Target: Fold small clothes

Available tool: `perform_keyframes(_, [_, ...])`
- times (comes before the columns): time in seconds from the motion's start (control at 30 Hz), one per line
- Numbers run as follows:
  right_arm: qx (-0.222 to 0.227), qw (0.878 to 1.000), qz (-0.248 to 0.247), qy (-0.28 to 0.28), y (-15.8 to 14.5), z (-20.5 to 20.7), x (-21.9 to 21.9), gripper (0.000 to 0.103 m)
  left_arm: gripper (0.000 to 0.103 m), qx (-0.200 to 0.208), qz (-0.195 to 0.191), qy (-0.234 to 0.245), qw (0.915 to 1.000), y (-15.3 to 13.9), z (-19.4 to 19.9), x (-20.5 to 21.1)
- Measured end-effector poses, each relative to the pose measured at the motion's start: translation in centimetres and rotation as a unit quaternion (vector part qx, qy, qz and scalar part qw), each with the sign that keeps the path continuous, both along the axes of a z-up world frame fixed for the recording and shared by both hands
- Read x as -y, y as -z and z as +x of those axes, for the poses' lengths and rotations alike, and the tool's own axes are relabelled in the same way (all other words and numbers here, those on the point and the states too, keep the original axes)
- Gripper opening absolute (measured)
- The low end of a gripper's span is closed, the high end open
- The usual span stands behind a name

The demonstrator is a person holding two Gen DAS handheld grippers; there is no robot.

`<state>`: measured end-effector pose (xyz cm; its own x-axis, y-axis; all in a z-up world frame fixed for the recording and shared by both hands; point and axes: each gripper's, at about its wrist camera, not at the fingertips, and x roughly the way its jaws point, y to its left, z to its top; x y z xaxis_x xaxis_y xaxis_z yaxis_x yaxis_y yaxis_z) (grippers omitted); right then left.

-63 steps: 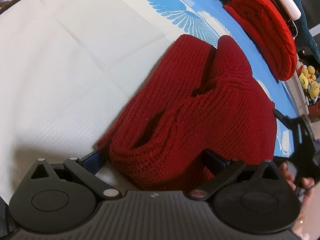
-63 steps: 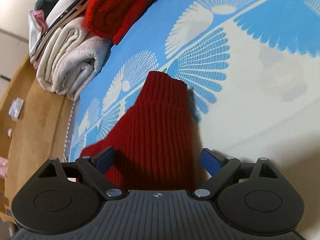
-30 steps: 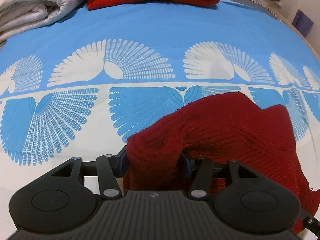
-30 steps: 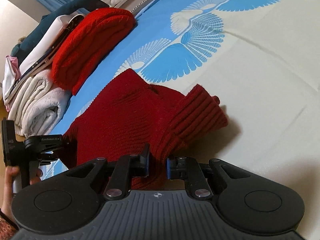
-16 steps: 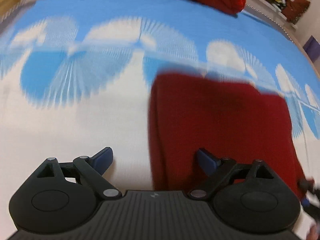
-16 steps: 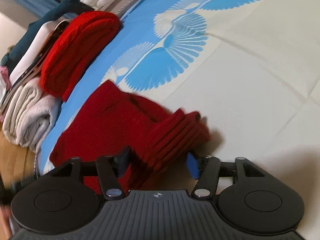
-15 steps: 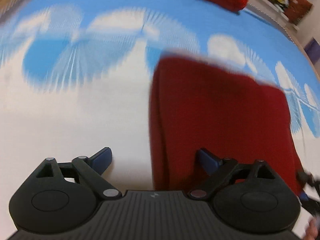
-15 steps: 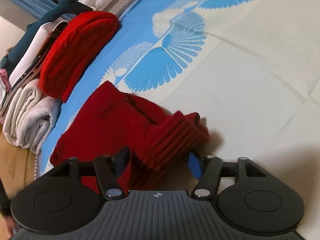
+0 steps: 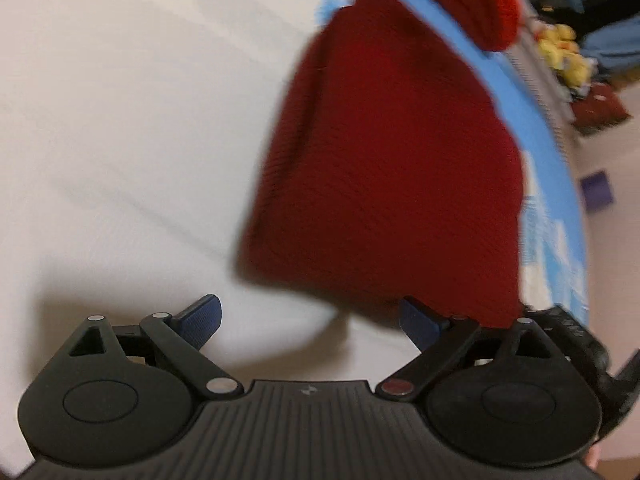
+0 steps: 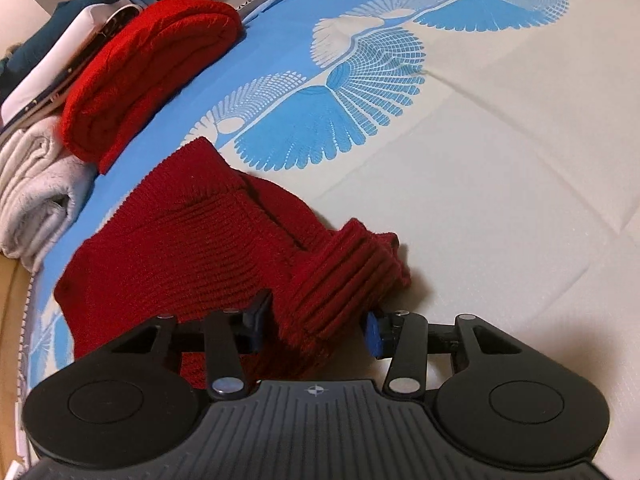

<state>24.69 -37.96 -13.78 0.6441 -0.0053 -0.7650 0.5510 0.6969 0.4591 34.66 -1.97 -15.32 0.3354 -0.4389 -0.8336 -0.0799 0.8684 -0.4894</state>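
A dark red knitted garment (image 10: 192,240) lies on the bed, across the line where the blue fan print of the bedspread (image 10: 500,184) meets its plain cream part. Behind it, along the far edge of the bed, sits a row of folded things: a brighter red knit (image 10: 144,68) rolled thick, a pale fleecy blanket (image 10: 36,196) beside it, and darker folded pieces beyond that I cannot make out.

The right hand-held gripper (image 10: 316,330) has its blue-padded fingers (image 10: 372,334) partly parted on either side of the ribbed cuff (image 10: 344,276), which is bunched up between them. The pads sit close to the knit without clearly pinching it, so the grip looks loosened. The cuff hides the bedspread directly ahead of that gripper.

The left hand-held gripper (image 9: 310,316) stands spread wide and holds nothing; cream bedspread shows between its fingers (image 9: 200,314), with the near edge of the garment (image 9: 384,168) just ahead and more toward the right finger.

The left view is smeared, yet it shows the garment as one flat, smooth slab, with yellow soft toys (image 9: 566,54) and a purple box (image 9: 598,190) off the bed's edge. The right view is sharp and shows the sleeve, the ribbing and the folds in the knit.
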Motion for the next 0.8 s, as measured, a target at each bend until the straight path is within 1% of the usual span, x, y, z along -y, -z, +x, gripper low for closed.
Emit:
perform_keyframes(0.07, [-0.001,1.0,-0.012,0.001,0.0,0.0,-0.4,0.049,0.098,0.021,0.006,0.016,0.9996,-0.3,1.1,1.0])
perform_keyframes(0.13, [-0.002,1.0,-0.016,0.002,0.0,0.0,-0.7,0.047,0.098,0.022,0.008,0.004,0.9997,-0.3,2.1,1.2])
perform_keyframes(0.17, [-0.003,1.0,-0.012,0.004,0.0,-0.2,-0.8,0.044,0.098,0.023,0.01,-0.002,0.9997,-0.4,2.5,1.1])
perform_keyframes(0.2, [-0.004,1.0,-0.007,0.007,0.0,-0.6,-1.1,0.042,0.097,0.033,0.016,-0.009,0.9993,-0.7,2.8,0.9])
perform_keyframes(0.27, [-0.005,1.0,-0.009,0.002,-0.1,-1.2,-1.9,0.042,0.096,0.068,0.056,-0.031,0.9957,-1.6,3.5,0.0])
perform_keyframes(0.3, [-0.002,1.0,-0.015,0.0,-0.1,-1.3,-2.3,0.042,0.096,0.077,0.065,-0.035,0.9943,-2.1,3.8,-0.5])
perform_keyframes(0.33, [0.005,1.0,-0.022,-0.003,-0.1,-1.5,-2.3,0.042,0.096,0.07,0.056,-0.037,0.9953,-2.2,4.0,-1.0])
perform_keyframes(0.37, [0.008,1.0,-0.016,-0.001,0.0,-1.5,-2.1,0.042,0.096,0.065,0.048,-0.038,0.996,-2.2,4.1,-1.3])
perform_keyframes(0.4, [0.01,1.0,0.0,0.005,0.1,-1.5,-1.7,0.045,0.096,0.064,0.048,-0.038,0.9961,-2.2,3.9,-1.3])
perform_keyframes(0.43, [0.01,1.0,0.016,0.01,0.2,-1.6,-1.1,0.046,0.096,0.069,0.059,-0.036,0.9952,-2.3,3.7,-1.3])
perform_keyframes(0.5, [0.004,0.999,0.024,0.021,-0.3,-1.9,-0.3,0.06,0.096,0.087,0.091,-0.026,0.9917,-3.1,2.7,-0.7])
perform_keyframes(0.57, [0.003,1.0,-0.002,0.023,-1.5,-2.3,-0.2,0.065,0.097,0.117,0.138,-0.003,0.9834,-4.3,1.7,0.2])
perform_keyframes(0.6, [0.006,0.999,-0.03,0.018,-2.5,-2.6,-0.5,0.065,0.098,0.136,0.164,0.008,0.977,-5.2,1.4,0.6])
perform_keyframes(0.67, [0.022,0.994,-0.102,0.008,-4.5,-2.8,-1.7,0.065,0.103,0.181,0.211,0.028,0.9601,-7.0,0.7,1.7])
perform_keyframes(0.73, [0.062,0.983,-0.17,-0.023,-6.5,-2.8,-3.5,0.067,0.103,0.22,0.245,0.041,0.9434,-7.9,0.0,2.8])
perform_keyframes(0.77, [0.079,0.977,-0.193,-0.042,-7.2,-2.6,-4.5,0.067,0.103,0.234,0.261,0.053,0.9353,-8.1,0.1,3.7])
perform_keyframes(0.8, [0.091,0.971,-0.214,-0.059,-7.8,-2.4,-5.6,0.067,0.103,0.236,0.271,0.066,0.9307,-7.8,0.4,4.5])
